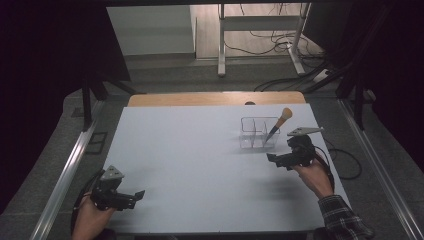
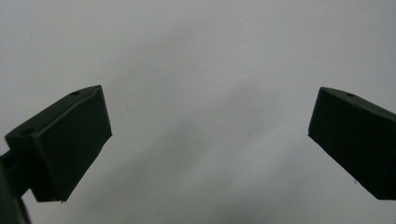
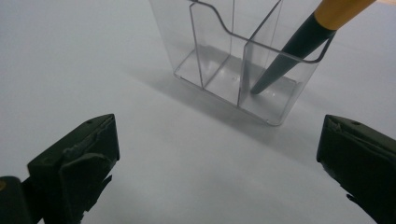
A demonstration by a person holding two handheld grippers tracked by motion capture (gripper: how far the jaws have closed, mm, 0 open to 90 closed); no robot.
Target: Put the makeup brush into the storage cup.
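Observation:
A clear plastic organiser [image 1: 257, 134] with three compartments stands on the white table [image 1: 200, 165] at the right. A brush [image 1: 278, 123] with a dark handle and an orange top leans in its right compartment [image 3: 275, 88], tilted to the right. My right gripper [image 1: 274, 159] hovers just in front of the organiser [image 3: 219, 56], open, with nothing between its jaws. My left gripper [image 1: 139, 195] rests near the table's front left corner, open over bare white surface [image 2: 205, 116].
A wooden strip [image 1: 215, 98] runs along the table's far edge. Metal rails [image 1: 65, 175] flank the table on both sides. Behind stand a desk frame [image 1: 260, 45] and loose cables [image 1: 285, 80] on the floor. A cable [image 1: 345, 160] trails from the right gripper.

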